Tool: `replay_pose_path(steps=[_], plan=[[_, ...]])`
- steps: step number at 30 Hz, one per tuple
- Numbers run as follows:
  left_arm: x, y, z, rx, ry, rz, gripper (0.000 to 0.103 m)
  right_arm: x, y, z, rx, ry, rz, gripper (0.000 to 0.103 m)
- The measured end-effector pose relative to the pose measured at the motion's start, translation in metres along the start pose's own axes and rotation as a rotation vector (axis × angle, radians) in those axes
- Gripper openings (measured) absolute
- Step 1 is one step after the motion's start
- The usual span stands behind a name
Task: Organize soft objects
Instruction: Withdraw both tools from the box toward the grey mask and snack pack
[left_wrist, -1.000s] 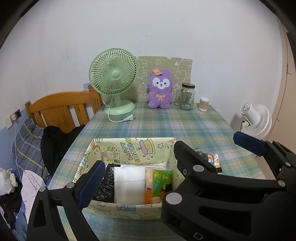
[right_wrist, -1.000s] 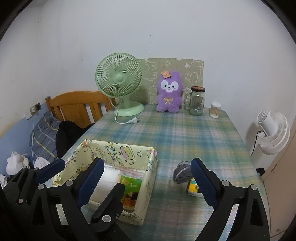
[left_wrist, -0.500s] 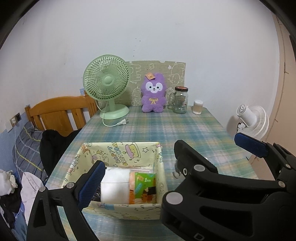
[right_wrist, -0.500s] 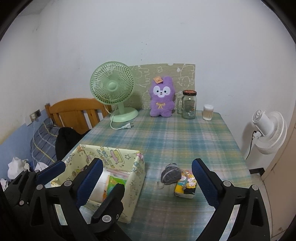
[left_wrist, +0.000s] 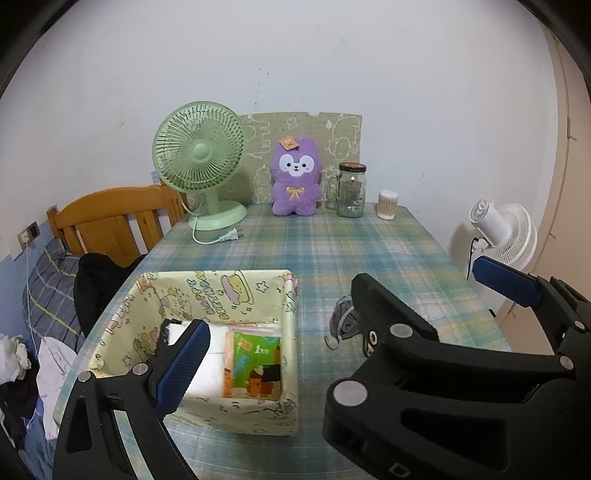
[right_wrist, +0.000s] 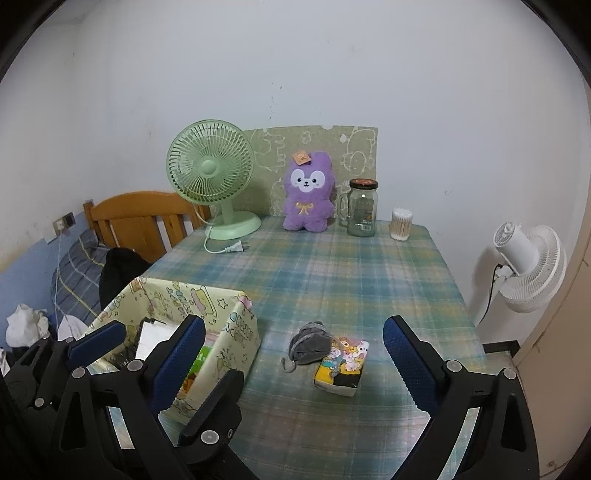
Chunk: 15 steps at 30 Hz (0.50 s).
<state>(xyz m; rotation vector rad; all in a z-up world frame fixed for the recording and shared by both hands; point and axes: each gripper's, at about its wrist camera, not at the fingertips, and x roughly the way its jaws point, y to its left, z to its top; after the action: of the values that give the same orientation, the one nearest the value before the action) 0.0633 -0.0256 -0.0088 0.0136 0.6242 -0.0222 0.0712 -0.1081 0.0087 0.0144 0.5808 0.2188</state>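
Right gripper (right_wrist: 295, 362), fingers apart and empty, hangs above a cartoon-printed soft tissue pack (right_wrist: 341, 365) beside a limp grey fabric pouch (right_wrist: 309, 342) on the plaid-covered desk (right_wrist: 351, 273) (light, squashy; likely best pinched across the pack's narrow sides), yellow printed fabric bin (right_wrist: 236, 332) nearby; left gripper (left_wrist: 343, 325) also open.

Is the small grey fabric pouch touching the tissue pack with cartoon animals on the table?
Touching. In the right wrist view, the small grey fabric pouch lies directly against the cartoon tissue pack's far left corner, with no tablecloth visible between them.
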Motion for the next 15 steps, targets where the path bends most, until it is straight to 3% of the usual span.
replay_pose_path(steps=[15], plan=[[0.030,-0.035,-0.010,0.024,0.074,-0.042,0.099,0.019,-0.042,-0.018,0.056,0.043,-0.032,0.099]])
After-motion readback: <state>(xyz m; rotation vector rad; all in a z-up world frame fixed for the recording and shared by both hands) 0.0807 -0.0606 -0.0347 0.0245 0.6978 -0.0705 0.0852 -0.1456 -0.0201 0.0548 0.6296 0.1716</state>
